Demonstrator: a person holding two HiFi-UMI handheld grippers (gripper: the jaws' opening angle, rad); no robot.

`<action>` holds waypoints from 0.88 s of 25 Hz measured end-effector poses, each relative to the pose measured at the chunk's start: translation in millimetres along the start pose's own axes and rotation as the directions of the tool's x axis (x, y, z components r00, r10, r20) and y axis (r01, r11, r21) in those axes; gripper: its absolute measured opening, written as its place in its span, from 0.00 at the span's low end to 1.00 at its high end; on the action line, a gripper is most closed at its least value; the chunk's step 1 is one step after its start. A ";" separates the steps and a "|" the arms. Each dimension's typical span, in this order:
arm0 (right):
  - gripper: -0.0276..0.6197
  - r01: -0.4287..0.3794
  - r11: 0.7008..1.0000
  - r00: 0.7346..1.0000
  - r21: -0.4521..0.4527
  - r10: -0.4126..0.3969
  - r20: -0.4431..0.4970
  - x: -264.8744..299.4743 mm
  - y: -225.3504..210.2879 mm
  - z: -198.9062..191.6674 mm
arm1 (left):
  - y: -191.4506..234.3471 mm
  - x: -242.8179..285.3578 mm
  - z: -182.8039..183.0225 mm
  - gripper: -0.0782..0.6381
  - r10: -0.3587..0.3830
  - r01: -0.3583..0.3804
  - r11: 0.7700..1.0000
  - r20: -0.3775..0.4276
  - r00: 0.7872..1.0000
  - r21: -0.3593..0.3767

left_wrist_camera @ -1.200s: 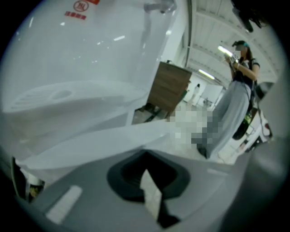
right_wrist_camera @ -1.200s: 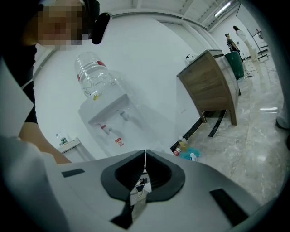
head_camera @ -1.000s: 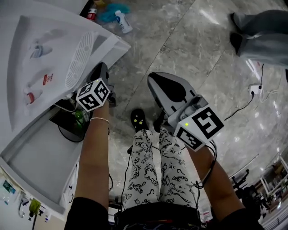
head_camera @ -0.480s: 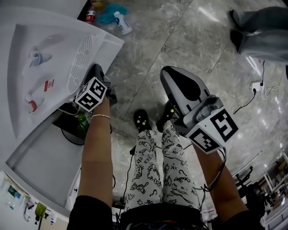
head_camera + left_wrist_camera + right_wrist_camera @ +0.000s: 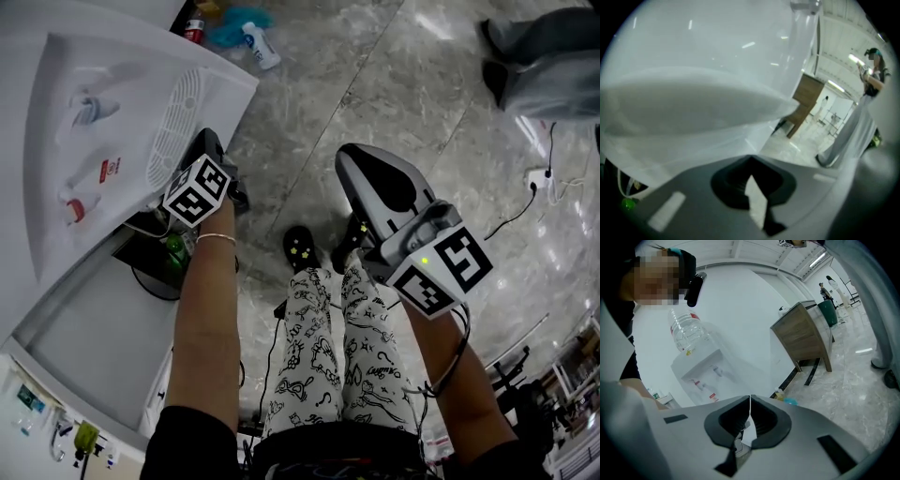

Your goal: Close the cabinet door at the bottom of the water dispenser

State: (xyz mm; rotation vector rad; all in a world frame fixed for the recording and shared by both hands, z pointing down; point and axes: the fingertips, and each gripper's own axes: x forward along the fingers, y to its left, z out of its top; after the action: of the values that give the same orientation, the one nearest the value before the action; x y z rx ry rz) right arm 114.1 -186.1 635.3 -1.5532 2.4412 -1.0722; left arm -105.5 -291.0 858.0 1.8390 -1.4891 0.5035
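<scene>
Showing, in the head view, a white water dispenser [image 5: 103, 112] in the upper left of the frame, taps and drip grille [image 5: 174, 117] facing up. Below it, lower left: a pale panel with a raised rim [image 5: 84, 347], apparently the cabinet door standing open, inner face showing. Between dispenser and door is a dark opening holding a green bottle [image 5: 172, 249] and cables. The left gripper [image 5: 750, 161] sits at the dispenser's lower edge, just above that opening, with its marker cube [image 5: 195, 192] facing the camera. In its own view the jaws are together with nothing between them, close up against a white surface of the dispenser that fills the upper left. Whether the tips touch it cannot be told. The right gripper [image 5: 750, 401] is held at centre right of the head view over the marble floor [image 5: 422, 84], well apart from the dispenser. Its jaws are together and empty, and its marker cube [image 5: 441, 267] carries a lit green dot. Its own view shows the dispenser at centre left with a water bottle [image 5: 686, 336] on top, and a wooden table [image 5: 801, 338] at right. Also in the head view: patterned trousers [image 5: 319, 356], a black shoe [image 5: 298, 248], a bracelet [image 5: 216, 239], a small bottle [image 5: 255, 45] and a teal cloth [image 5: 230, 23] on the floor at top, another person's legs [image 5: 544, 66] upper right, and a power strip [image 5: 534, 183] at right.
</scene>
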 end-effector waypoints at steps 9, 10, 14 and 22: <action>0.07 0.007 0.996 1.000 -0.087 -0.009 -0.019 -10.4 21.0 7.4 | -53.3 -67.5 24.2 0.10 -0.139 0.140 0.990 0.070 0.988 -0.010; 0.07 0.002 0.996 1.000 -0.092 -0.004 -0.023 -13.8 25.7 7.7 | -62.0 -82.2 30.3 0.10 -0.159 0.161 0.987 0.083 0.984 -0.010; 0.07 -0.091 0.995 0.995 -0.044 0.093 0.039 -36.3 58.1 27.1 | -89.5 -151.9 52.6 0.10 -0.178 0.173 0.983 0.093 0.980 0.066; 0.07 -0.185 0.975 0.979 -0.126 0.194 0.067 -66.3 133.6 98.6 | -138.9 -299.3 102.4 0.10 -0.277 0.256 0.955 0.139 0.951 0.151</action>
State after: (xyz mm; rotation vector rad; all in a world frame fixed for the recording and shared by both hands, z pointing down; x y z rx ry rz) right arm 81.9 -149.7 463.2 -1.3284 2.5782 -0.8317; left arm -64.1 -149.4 545.6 2.1893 -1.3029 0.3359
